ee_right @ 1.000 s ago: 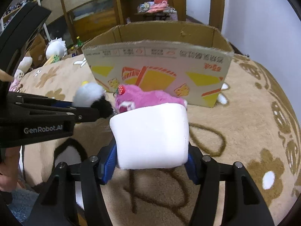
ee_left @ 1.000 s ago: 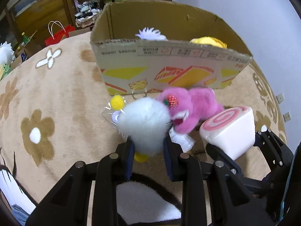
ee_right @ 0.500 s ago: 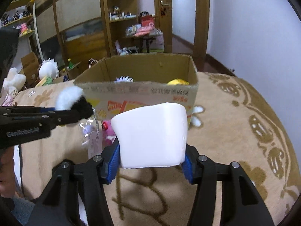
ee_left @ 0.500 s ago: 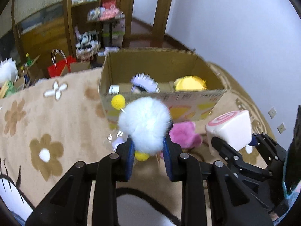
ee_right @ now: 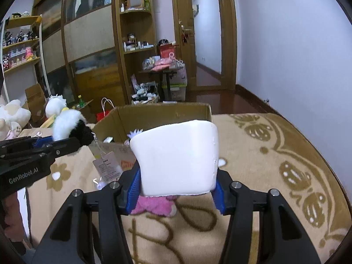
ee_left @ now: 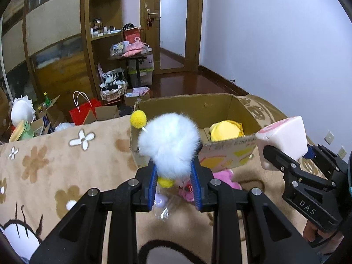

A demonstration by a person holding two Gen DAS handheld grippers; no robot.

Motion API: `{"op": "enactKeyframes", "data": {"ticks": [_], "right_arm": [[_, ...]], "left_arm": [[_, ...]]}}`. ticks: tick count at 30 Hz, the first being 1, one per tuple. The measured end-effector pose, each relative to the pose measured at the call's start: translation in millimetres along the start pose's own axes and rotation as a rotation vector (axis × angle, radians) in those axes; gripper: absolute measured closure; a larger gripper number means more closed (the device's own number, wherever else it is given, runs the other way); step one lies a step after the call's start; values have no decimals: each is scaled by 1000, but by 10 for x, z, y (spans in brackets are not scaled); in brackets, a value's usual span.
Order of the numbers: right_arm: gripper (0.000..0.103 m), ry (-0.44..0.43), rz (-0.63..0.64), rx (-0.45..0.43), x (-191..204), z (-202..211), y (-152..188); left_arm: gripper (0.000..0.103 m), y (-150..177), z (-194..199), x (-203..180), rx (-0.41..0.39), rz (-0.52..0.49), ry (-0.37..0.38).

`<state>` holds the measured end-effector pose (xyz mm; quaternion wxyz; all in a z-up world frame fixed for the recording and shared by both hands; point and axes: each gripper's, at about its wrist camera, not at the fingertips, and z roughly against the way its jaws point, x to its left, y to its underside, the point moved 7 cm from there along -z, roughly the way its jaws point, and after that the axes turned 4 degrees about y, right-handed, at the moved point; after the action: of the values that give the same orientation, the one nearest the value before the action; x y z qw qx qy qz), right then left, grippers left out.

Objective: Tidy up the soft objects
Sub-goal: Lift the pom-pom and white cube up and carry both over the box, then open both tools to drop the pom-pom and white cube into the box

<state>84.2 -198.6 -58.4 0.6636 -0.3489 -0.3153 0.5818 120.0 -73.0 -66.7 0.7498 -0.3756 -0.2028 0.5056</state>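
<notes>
The cardboard box (ee_left: 220, 107) holds a yellow plush (ee_left: 224, 129). The left claw (ee_left: 175, 176) clamps a white pompom toy (ee_left: 169, 143); at 3 o'clock, the right claw (ee_right: 176, 187) clamps a white roll squishy (ee_right: 176, 158).

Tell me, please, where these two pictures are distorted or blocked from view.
Left wrist view: fisheye bends the door frame; dark corners; the fluffy white toy hides part of the cardboard box. Right wrist view: same curvature on the shelves; the white foam block covers most of the pink plush.
</notes>
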Motion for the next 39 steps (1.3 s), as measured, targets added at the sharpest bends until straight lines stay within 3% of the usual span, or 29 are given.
{"op": "enactKeyframes", "data": {"ticks": [5,8,20,27,39], "right_arm": [[46,28,15,-20,4,-34,-128],[46,30,22,-28,16,-74,-197],[46,4,94,-81,71,-204,-597],[45,6,128,-105,47,-350,-829],[40,-81,54,-19,-28,-873,-605]], "left_arm": [[77,-146,-12,-59,-42,-5,7],[77,-250,-25,-69,-59,9,56],[77,-746,-114,57,-122,-23,40],[77,-807,-344,89,-103,-38,38],[74,-630,-936,203,13,-8,36]]}}
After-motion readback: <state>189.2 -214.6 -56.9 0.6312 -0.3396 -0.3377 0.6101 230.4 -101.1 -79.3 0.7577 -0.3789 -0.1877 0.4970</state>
